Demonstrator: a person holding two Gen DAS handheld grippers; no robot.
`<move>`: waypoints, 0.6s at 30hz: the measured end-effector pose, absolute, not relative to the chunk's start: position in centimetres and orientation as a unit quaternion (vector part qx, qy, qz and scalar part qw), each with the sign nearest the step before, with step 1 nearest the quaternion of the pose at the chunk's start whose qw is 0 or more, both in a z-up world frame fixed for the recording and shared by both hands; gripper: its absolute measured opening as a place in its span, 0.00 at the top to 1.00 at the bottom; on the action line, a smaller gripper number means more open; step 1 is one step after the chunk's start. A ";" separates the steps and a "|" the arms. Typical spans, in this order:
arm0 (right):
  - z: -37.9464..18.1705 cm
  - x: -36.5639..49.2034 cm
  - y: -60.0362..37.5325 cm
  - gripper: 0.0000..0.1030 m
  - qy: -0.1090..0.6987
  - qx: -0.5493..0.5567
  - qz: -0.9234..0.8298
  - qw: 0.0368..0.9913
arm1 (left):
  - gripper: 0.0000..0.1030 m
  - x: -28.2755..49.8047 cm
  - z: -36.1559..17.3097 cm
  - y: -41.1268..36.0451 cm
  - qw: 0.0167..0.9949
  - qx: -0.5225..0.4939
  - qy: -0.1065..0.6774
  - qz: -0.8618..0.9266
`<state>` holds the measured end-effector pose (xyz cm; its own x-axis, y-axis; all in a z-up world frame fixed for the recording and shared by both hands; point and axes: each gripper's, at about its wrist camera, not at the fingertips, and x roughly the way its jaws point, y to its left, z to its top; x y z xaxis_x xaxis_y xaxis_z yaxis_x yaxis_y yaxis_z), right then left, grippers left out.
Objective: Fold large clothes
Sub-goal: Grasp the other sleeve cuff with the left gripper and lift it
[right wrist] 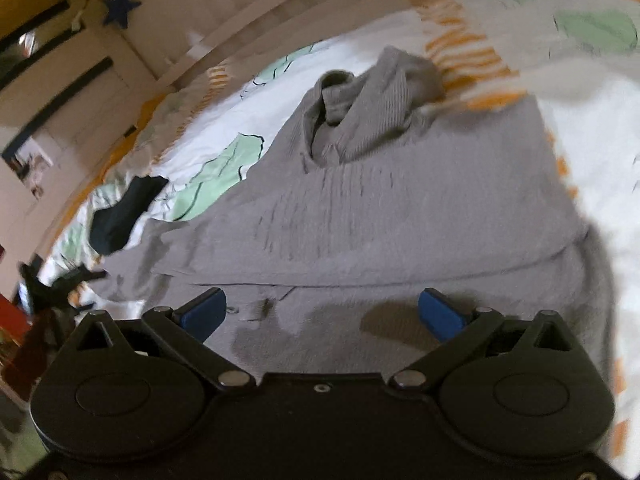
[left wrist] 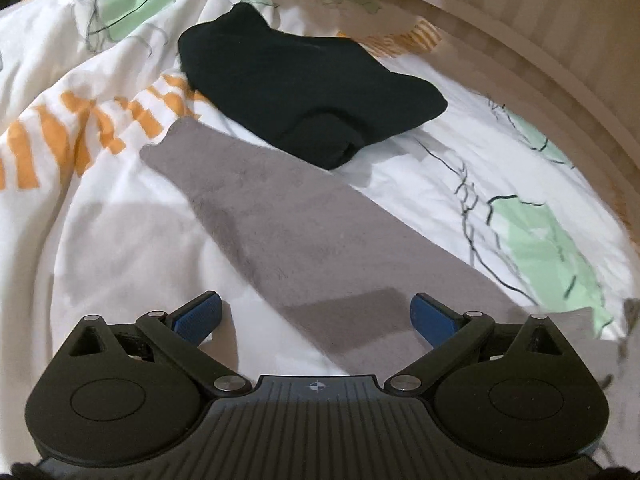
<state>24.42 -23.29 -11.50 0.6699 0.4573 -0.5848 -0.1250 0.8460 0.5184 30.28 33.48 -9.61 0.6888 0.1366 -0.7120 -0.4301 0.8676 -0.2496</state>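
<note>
Left tool (left wrist: pixel 316 318): I see its blue fingers spread wide and released, nothing between them, hanging just above the bed.
Right tool (right wrist: pixel 322 314): also released, fingers wide apart, low over the body of the grey sweater (right wrist: pixel 400 200).
Under my left tool: a long grey sleeve (left wrist: pixel 288 224) lies flat on the duvet (left wrist: pixel 120 220), starting between the fingers and running away ahead and to the left.
Under my right tool: the sweater's knit body spreads flat across the bed, a fold line running just ahead of the fingers.
Ahead of the left tool: past the sleeve's far end sits a folded black garment (left wrist: pixel 304 92), touching or just overlapping the sleeve's edge; I cannot tell which.
Ahead of the right tool: the sweater's ribbed collar (right wrist: pixel 360 108) is bunched up at the far end.
Far left of the right tool: the black garment (right wrist: pixel 124 212) again, just beside the sweater.
Beyond: the duvet's orange stripes and green patches, then a pale slatted bed frame (left wrist: pixel 540 52).
</note>
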 end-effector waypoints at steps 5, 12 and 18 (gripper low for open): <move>-11.3 24.6 -22.2 0.01 0.349 0.233 0.176 0.891 | 0.01 31.6 -9.9 34.1 0.903 -0.177 0.355 0.163; -10.1 24.0 -19.7 0.01 0.308 0.191 0.216 0.907 | 0.13 32.1 -10.1 35.1 0.907 -0.198 0.328 0.176; -10.0 23.9 -18.8 0.01 0.315 0.176 0.224 0.905 | 0.92 31.3 -8.4 34.8 0.913 -0.200 0.299 0.193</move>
